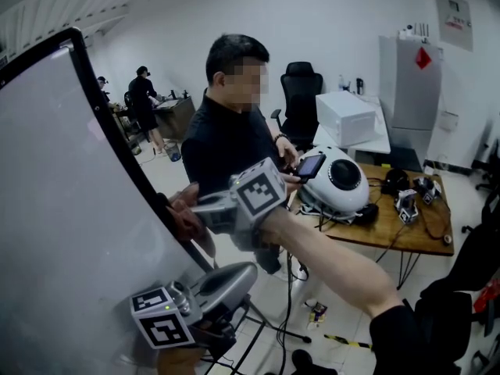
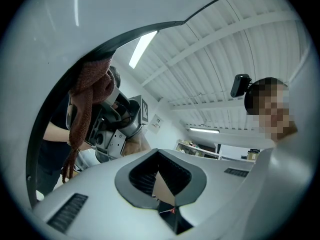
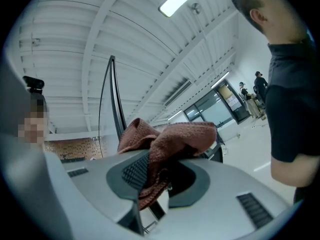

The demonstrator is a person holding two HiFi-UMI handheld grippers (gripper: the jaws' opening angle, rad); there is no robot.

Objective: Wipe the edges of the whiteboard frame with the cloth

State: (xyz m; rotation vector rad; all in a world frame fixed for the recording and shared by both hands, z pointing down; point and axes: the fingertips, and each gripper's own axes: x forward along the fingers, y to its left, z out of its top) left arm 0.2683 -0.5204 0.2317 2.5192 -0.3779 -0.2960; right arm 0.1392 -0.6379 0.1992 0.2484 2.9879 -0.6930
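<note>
The whiteboard (image 1: pixel 70 233) fills the left of the head view, and its black frame (image 1: pixel 117 139) curves down its right edge. My right gripper (image 1: pixel 195 209) is shut on a reddish-brown cloth (image 1: pixel 183 213) and holds it against that frame about halfway down. In the right gripper view the cloth (image 3: pixel 165 139) bunches between the jaws of the right gripper (image 3: pixel 155 171), with the frame (image 3: pixel 117 109) just behind. My left gripper (image 1: pixel 246 272) hangs lower, beside the board's bottom edge, shut with nothing in it. The left gripper view looks past the left gripper (image 2: pixel 162 176) up at the hanging cloth (image 2: pixel 87 99) and the frame (image 2: pixel 55 109).
A person in a dark shirt (image 1: pixel 226 139) stands close behind the board's edge holding a small device (image 1: pixel 308 165). A wooden table (image 1: pixel 398 225) to the right carries a white domed unit (image 1: pixel 344 182) and cables. The board's stand legs (image 1: pixel 266 326) spread on the floor. Two people (image 1: pixel 144 100) work at the back.
</note>
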